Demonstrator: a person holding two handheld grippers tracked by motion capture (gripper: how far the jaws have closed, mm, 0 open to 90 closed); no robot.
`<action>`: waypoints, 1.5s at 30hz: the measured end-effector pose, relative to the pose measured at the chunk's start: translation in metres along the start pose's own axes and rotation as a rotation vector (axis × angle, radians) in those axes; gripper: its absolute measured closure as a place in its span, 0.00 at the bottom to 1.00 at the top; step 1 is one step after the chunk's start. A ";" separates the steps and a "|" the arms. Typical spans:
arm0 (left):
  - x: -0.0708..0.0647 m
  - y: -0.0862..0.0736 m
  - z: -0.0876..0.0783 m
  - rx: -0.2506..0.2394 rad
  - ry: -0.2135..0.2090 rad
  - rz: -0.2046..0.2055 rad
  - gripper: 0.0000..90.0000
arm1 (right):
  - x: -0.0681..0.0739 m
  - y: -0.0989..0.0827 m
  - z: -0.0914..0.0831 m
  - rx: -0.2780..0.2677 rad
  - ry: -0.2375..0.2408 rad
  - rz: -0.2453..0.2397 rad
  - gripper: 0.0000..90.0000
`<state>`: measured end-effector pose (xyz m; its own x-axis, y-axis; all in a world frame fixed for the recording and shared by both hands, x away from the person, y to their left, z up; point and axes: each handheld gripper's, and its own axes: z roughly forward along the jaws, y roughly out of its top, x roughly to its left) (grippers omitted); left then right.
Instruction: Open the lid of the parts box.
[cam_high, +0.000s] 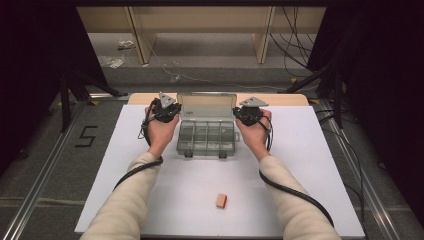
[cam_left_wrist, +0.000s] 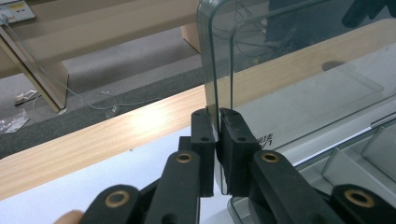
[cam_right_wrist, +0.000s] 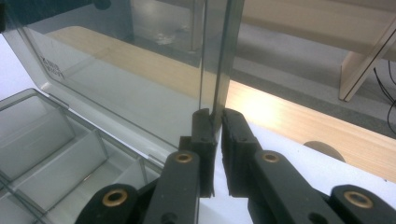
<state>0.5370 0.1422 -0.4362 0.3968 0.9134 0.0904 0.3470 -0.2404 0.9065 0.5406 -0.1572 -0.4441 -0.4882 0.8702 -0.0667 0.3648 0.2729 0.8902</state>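
Two tongs pinch the raised lid (cam_high: 207, 106) of a clear compartment box (cam_high: 206, 137) standing mid-bench (cam_high: 300, 165): left tongs (cam_left_wrist: 218, 122) clamp its left edge, right tongs (cam_right_wrist: 217, 120) its right edge. Nearer the person lies a small block (cam_high: 221, 200).

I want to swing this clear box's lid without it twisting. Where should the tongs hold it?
Grip the upright lid by its thin side edges, one from each side, as the left tongs and right tongs do now: the edges fit between the jaws and keep it balanced.
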 end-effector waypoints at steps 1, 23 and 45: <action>0.000 0.000 0.000 0.002 0.000 0.000 0.93 | 0.000 0.000 0.000 0.002 -0.001 0.001 0.94; 0.000 -0.011 0.012 0.059 -0.011 -0.033 0.93 | 0.000 -0.008 0.009 0.054 -0.003 0.015 0.94; 0.001 -0.019 0.024 0.115 -0.014 -0.049 0.93 | 0.001 -0.014 0.018 0.108 -0.010 0.034 0.94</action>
<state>0.5508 0.1397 -0.4630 0.3881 0.9207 0.0406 0.4611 -0.2322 0.8565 0.5495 -0.1532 -0.4651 -0.4664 0.8836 -0.0419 0.4650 0.2852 0.8381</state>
